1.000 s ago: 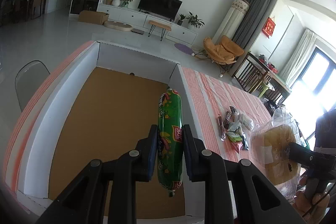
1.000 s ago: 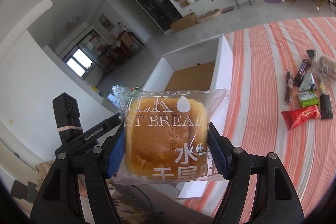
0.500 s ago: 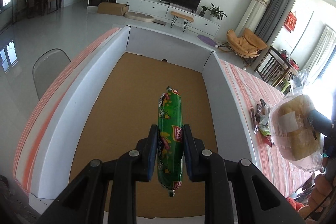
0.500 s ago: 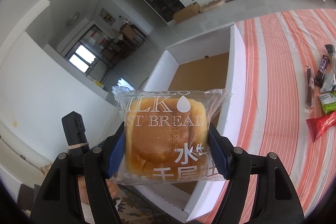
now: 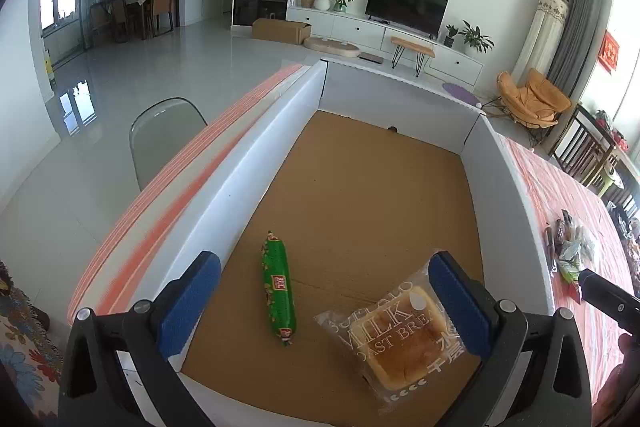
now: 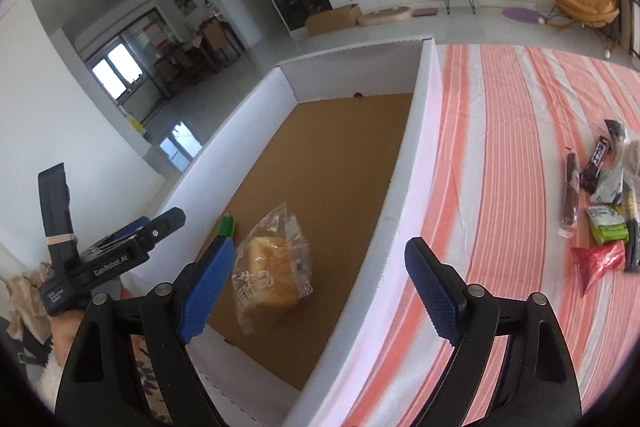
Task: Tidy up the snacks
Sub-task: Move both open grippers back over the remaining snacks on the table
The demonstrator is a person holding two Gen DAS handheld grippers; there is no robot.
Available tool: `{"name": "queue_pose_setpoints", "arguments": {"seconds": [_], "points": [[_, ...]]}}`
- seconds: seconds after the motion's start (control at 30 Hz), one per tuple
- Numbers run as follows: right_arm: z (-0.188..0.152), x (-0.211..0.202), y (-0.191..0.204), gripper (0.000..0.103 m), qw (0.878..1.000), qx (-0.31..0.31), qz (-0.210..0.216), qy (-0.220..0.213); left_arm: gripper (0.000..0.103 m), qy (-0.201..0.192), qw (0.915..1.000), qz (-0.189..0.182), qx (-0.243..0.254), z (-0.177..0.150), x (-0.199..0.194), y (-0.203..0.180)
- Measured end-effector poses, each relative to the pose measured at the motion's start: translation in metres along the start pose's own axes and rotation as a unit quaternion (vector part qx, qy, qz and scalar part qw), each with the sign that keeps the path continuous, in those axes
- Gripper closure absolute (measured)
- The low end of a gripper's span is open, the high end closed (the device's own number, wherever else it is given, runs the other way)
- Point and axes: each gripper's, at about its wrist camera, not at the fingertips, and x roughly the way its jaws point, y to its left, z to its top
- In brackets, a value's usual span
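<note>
A white box (image 5: 248, 163) with a brown cardboard floor stands on the striped table. A green sausage pack (image 5: 278, 287) lies on its floor near the left wall. A clear bag of milk toast bread (image 5: 400, 341) lies to its right; it also shows in the right wrist view (image 6: 272, 267). My left gripper (image 5: 324, 299) is open and empty above both. My right gripper (image 6: 320, 291) is open and empty above the box's near right wall (image 6: 404, 187). The left gripper (image 6: 116, 251) shows at the left of the right wrist view.
Several small snack packs (image 6: 600, 211) lie on the red-and-white striped tablecloth (image 6: 500, 147) to the right of the box. A grey chair (image 5: 164, 135) stands left of the table. The far part of the box floor (image 5: 380, 179) is bare.
Both grippers opened. The green sausage pack and the bread bag left the jaws and now lie on the box floor. Both grippers are higher over the box.
</note>
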Motion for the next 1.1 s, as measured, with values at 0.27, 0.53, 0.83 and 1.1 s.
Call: {"name": "queue_pose_setpoints", "arguments": {"seconds": [0.27,0.53,0.83,1.1], "points": [[-0.049,-0.068,-0.083,0.013,0.984,0.034,-0.166,-0.061,0.000,-0.023,0.9955,-0.083,0.039,0.000,-0.017,-0.081],[-0.122,-0.116,-0.220,0.013,0.918,0.209,-0.334,-0.057,0.000,-0.004,0.9643,-0.216,0.153,-0.036,-0.052,-0.212],[-0.141,-0.126,-0.245,0.013,0.903,0.239,-0.350,-0.072,0.000,0.074,0.9303,-0.228,0.277,-0.119,-0.021,-0.328],[-0.142,-0.112,-0.241,0.012,0.897,0.212,-0.385,-0.050,0.000,0.092,0.9350,-0.169,0.298,-0.154,0.032,-0.333]]}}
